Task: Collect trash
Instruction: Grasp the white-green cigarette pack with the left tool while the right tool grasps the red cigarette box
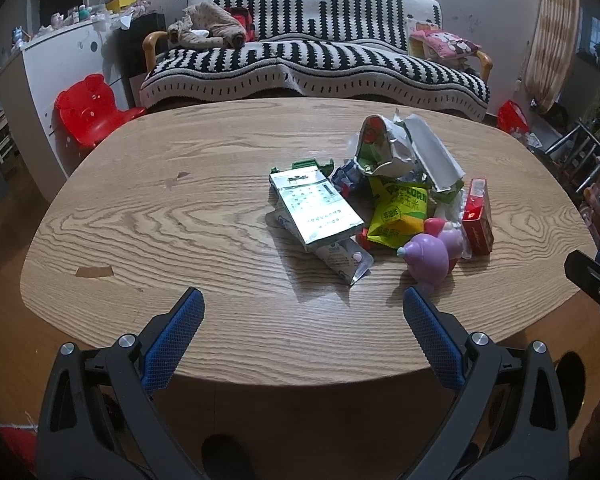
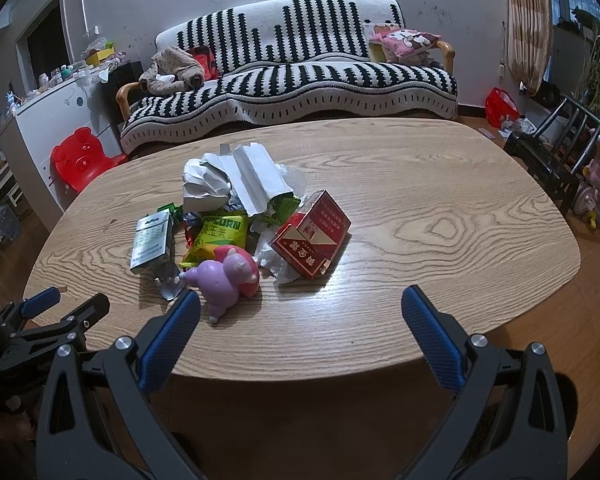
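A pile of trash lies on the oval wooden table (image 1: 180,208) (image 2: 440,220): a silver box (image 1: 314,206) (image 2: 151,242), a yellow-green popcorn bag (image 1: 398,210) (image 2: 218,236), a red cigarette box (image 1: 477,216) (image 2: 312,238), crumpled silver wrappers (image 1: 408,148) (image 2: 236,180) and a purple and pink toy (image 1: 430,258) (image 2: 230,278). My left gripper (image 1: 304,304) is open and empty over the near table edge, short of the pile. My right gripper (image 2: 300,306) is open and empty, just in front of the toy and the red box.
A black-and-white striped sofa (image 1: 312,64) (image 2: 292,76) stands behind the table. A red child's chair (image 1: 88,108) (image 2: 78,158) and a white cabinet (image 1: 60,64) are at the left. A dark chair (image 2: 556,148) and toys stand at the right.
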The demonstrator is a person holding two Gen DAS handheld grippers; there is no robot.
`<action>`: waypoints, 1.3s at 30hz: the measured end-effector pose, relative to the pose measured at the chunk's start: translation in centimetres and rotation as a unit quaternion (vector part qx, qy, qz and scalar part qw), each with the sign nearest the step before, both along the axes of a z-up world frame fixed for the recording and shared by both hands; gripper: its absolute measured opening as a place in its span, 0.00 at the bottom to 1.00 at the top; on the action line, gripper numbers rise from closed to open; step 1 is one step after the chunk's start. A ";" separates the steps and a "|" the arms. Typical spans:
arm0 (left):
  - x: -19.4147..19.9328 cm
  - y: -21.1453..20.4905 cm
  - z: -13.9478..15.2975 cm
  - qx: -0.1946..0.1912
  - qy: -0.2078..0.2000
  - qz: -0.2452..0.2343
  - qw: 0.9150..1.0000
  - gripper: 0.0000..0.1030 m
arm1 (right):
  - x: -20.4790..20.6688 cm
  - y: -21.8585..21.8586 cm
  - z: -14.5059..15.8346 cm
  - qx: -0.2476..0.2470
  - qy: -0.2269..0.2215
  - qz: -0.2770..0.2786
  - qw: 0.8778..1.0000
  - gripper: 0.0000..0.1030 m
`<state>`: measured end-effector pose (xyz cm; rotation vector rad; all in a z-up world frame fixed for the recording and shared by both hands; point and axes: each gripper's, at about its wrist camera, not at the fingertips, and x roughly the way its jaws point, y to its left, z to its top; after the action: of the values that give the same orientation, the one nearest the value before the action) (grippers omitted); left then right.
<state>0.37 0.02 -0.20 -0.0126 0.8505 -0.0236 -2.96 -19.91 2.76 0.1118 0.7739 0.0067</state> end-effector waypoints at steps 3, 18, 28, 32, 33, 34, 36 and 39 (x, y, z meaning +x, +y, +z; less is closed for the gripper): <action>1.0 0.3 -0.4 -0.001 0.009 0.009 1.000 0.94 | 0.9 -0.4 -0.2 0.009 0.006 -0.002 1.000 0.95; 10.8 -3.6 -2.8 0.027 0.050 0.040 0.998 0.94 | 13.0 -5.6 -6.6 0.122 0.104 -0.076 0.984 0.95; 13.6 -2.4 -5.3 0.006 0.075 0.071 0.995 0.89 | 15.6 -5.3 -9.8 0.199 0.137 -0.080 0.967 0.81; 13.5 -1.5 -5.3 -0.016 0.076 0.070 0.995 0.57 | 15.4 -4.3 -9.7 0.209 0.140 -0.067 0.966 0.63; 13.3 -1.3 -5.2 -0.022 0.074 0.072 0.994 0.57 | 15.2 -4.3 -9.5 0.215 0.135 -0.066 0.965 0.63; 13.0 -0.9 -4.8 -0.030 0.068 0.076 0.994 0.57 | 15.0 -4.3 -9.2 0.218 0.131 -0.067 0.965 0.63; 12.6 -0.3 -3.9 -0.041 0.055 0.075 0.995 0.57 | 14.5 -4.6 -8.1 0.219 0.110 -0.068 0.967 0.63; 11.8 0.3 -2.2 -0.042 0.025 0.073 0.996 0.57 | 14.1 -4.9 -6.3 0.208 0.079 -0.064 0.973 0.63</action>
<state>12.16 0.34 -2.40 -0.1546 0.8966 0.0794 11.11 -24.76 -3.58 0.5669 0.9149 0.0378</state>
